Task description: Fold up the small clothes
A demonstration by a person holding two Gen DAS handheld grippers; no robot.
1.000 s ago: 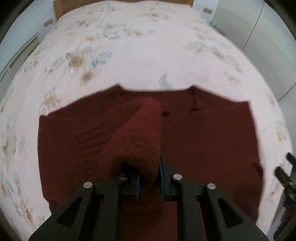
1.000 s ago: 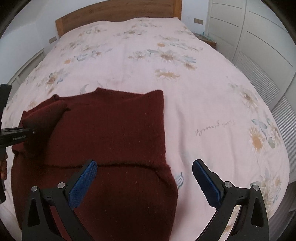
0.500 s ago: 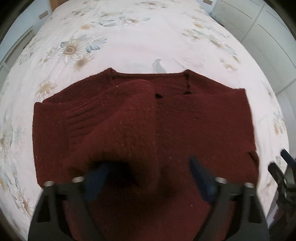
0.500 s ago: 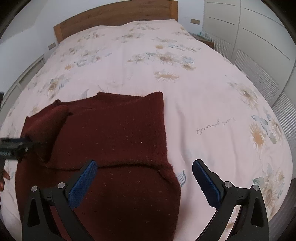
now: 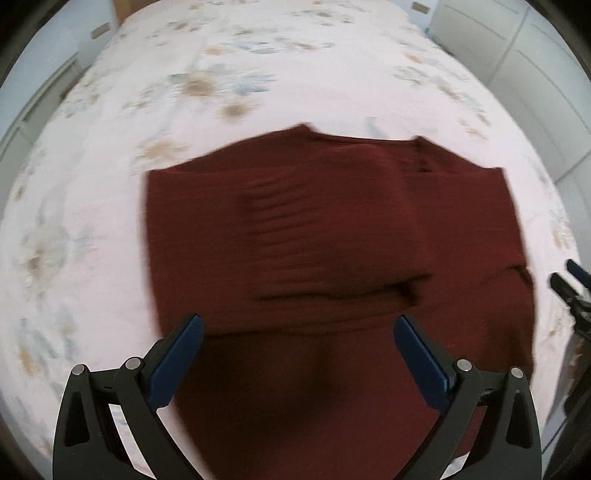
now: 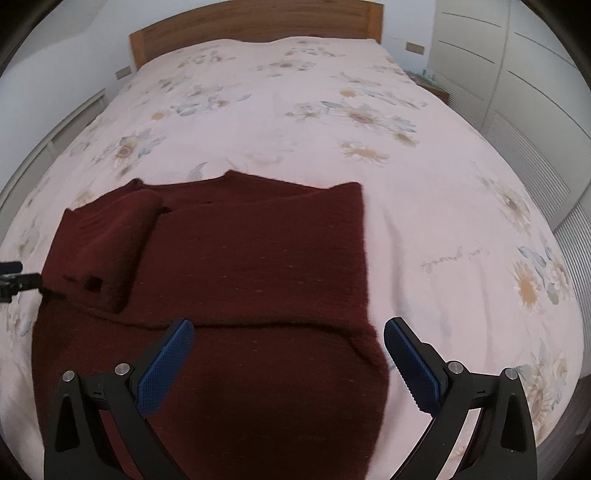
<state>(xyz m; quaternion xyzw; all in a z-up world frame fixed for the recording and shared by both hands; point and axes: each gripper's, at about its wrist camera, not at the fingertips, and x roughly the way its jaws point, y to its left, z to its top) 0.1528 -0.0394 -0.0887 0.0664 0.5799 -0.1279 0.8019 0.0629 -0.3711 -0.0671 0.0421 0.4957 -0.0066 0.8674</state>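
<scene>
A dark red knit sweater (image 5: 332, 240) lies flat on the bed, both sleeves folded in over its body. In the right wrist view the sweater (image 6: 240, 266) shows its left sleeve (image 6: 107, 243) lying folded on the body. My left gripper (image 5: 295, 354) is open and empty above the sweater's near part. My right gripper (image 6: 288, 358) is open and empty above the sweater's lower right part. The left gripper's tip shows at the left edge of the right wrist view (image 6: 11, 277).
The bed has a pale pink floral cover (image 6: 332, 110) and a wooden headboard (image 6: 255, 22). White wardrobe doors (image 6: 517, 74) stand to the right. The bed's right edge lies near the right gripper.
My left gripper let go of the left sleeve, opened and drew back toward the near edge. The sleeve now lies on the sweater. The right gripper stayed open and barely moved.
</scene>
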